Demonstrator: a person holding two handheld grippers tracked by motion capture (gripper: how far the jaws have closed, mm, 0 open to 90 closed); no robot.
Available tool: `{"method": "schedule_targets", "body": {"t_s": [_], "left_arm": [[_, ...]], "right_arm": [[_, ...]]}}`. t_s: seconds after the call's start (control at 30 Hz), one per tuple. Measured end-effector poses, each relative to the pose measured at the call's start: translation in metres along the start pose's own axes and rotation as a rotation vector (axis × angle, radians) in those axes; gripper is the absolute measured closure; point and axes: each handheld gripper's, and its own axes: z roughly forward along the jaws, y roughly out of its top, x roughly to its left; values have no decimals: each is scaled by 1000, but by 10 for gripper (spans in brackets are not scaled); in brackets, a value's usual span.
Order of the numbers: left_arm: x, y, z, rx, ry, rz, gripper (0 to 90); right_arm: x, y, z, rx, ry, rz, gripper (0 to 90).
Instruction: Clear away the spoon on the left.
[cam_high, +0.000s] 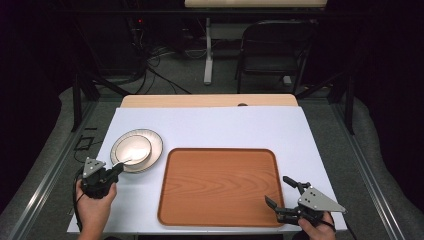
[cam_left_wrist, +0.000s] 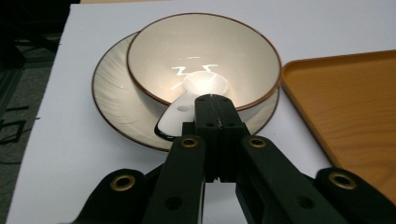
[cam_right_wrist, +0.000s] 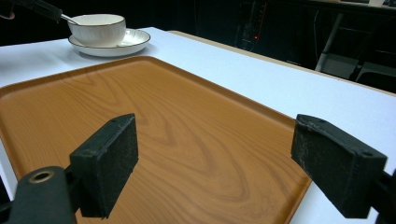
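A cream bowl (cam_high: 133, 148) (cam_left_wrist: 205, 56) (cam_right_wrist: 97, 28) stands on a cream plate (cam_high: 155, 142) (cam_left_wrist: 114, 100) (cam_right_wrist: 133, 39) at the left of the white table. My left gripper (cam_high: 118, 168) (cam_left_wrist: 215, 100) (cam_right_wrist: 42, 8) is at the bowl's near rim, shut on the handle of a white spoon (cam_high: 128, 161) (cam_left_wrist: 173, 119) (cam_right_wrist: 69, 19). The spoon's end rests inside the bowl. My right gripper (cam_high: 276, 190) (cam_right_wrist: 215, 158) stands open with nothing between its jaws, over the near right corner of a wooden tray (cam_high: 220, 185) (cam_left_wrist: 355, 107) (cam_right_wrist: 154, 116).
The tray lies in the middle of the white table cover (cam_high: 215, 127), to the right of the plate. Beyond the table's far edge a chair (cam_high: 272, 47) and a table leg (cam_high: 208, 50) stand on the floor.
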Motion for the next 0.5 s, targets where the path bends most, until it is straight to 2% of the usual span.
{"method": "schedule_targets", "body": {"t_s": [0.1, 0.13, 0.37, 0.4, 0.5], "left_arm": [[5, 1, 2, -4, 14, -2, 900], [9, 2, 4, -3, 33, -7, 900], [23, 6, 11, -14, 67, -11, 900], [28, 8, 13, -21, 71, -32, 900], [31, 10, 15, -30, 78, -45, 900]], "right_arm": [[0, 0, 0, 0, 0, -3, 143], [0, 0, 0, -1, -1, -3, 143], [0, 0, 0, 0, 0, -1, 143], [0, 0, 0, 0, 1, 0, 143], [0, 0, 0, 0, 1, -2, 143]]}}
